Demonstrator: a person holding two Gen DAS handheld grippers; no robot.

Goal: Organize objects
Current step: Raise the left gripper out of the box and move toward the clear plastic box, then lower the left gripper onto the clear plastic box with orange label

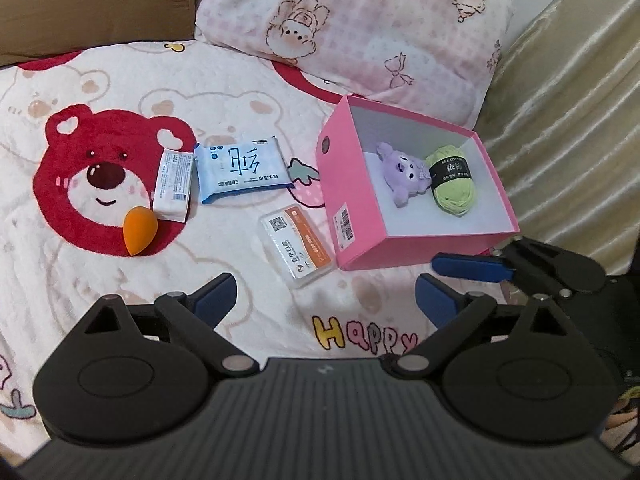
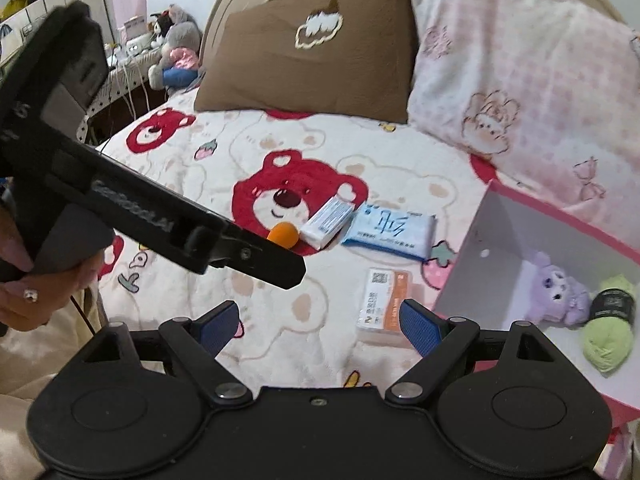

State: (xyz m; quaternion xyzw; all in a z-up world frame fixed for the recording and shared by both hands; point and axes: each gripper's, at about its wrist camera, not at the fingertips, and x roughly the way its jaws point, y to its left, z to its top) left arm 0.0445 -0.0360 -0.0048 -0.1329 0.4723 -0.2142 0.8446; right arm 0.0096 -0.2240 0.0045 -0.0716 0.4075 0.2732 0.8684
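Note:
A pink box [image 1: 360, 184] stands open on the bear blanket, with a purple plush [image 1: 402, 172] and a green yarn ball [image 1: 452, 184] inside. Left of it lie a clear card case with an orange label [image 1: 296, 250], a blue wipes pack [image 1: 240, 168], a small white carton [image 1: 174, 184] and an orange egg-shaped sponge [image 1: 140, 230]. My left gripper [image 1: 325, 300] hovers open and empty, just short of the card case. My right gripper [image 2: 320, 326] is open and empty too, with the card case [image 2: 382, 304] just past its right finger and the box [image 2: 560, 220] to its right.
A brown pillow [image 2: 312, 52] and a pink patterned pillow [image 1: 352, 28] lie at the head of the bed. Beige fabric [image 1: 568, 120] rises right of the box. A person's hand [image 2: 24, 288] holds the left gripper's body [image 2: 132, 208], which crosses the right wrist view. Plush toys [image 2: 176, 48] sit beyond the bed.

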